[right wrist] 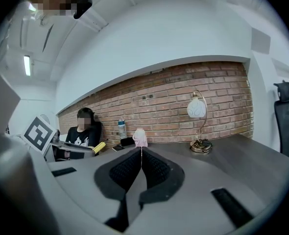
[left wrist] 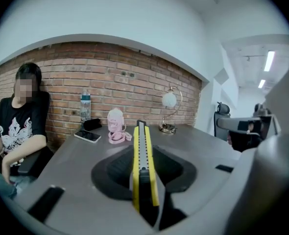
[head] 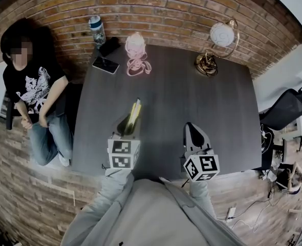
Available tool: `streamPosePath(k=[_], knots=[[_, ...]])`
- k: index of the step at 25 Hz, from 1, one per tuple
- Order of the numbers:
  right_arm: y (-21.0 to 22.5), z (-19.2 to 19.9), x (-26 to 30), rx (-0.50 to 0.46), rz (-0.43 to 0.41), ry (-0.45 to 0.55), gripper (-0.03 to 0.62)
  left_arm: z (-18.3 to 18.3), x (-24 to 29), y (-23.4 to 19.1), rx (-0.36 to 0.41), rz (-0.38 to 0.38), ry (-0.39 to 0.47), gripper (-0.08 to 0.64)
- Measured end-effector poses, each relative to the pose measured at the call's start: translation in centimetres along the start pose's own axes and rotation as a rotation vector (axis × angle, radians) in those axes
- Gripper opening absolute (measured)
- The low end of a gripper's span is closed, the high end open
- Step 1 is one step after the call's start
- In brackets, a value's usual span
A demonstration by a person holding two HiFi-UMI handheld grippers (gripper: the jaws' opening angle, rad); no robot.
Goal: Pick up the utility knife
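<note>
Left gripper view is showing the utility knife (left wrist: 142, 153) clamped edgewise in the left tongs (left wrist: 143, 180), probably hanging clear of the desk (head: 192, 111). The right tongs (right wrist: 141, 168) are hovering pressed together, empty. Lifting well is needing a firm squeeze, so it is not slipping.

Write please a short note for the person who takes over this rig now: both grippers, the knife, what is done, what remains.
Left gripper: shut on the yellow-and-black plastic utility knife, which points away from the holder, above the dark grey table.
Right gripper: shut, empty, over the table's near edge.
Done: the knife is picked up and looks clear of the table.
Left: probably nothing except keeping the grip steady.
</note>
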State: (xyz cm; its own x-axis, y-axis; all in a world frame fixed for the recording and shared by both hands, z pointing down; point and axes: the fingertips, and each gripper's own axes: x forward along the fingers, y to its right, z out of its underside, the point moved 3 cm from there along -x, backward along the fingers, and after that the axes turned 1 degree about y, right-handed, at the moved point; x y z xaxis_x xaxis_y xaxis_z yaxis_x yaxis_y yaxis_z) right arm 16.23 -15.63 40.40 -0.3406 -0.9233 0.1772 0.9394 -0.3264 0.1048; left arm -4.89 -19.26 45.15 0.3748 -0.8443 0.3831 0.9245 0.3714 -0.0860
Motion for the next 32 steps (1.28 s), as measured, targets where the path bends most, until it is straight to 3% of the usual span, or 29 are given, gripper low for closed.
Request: streamPosePath(k=[14,32], knots=[[-1.5,-2.4,-0.3,-0.046,-0.065,0.052,0.018,-5.5,-6.7,-1.2,-0.024,-0.005,0.204,0.13],[-1.8,-1.8,0.6,-0.056,-0.077,0.025,0.018,-4.9,-6.1,-1.8,-0.036,-0.003,0.18,0.13]])
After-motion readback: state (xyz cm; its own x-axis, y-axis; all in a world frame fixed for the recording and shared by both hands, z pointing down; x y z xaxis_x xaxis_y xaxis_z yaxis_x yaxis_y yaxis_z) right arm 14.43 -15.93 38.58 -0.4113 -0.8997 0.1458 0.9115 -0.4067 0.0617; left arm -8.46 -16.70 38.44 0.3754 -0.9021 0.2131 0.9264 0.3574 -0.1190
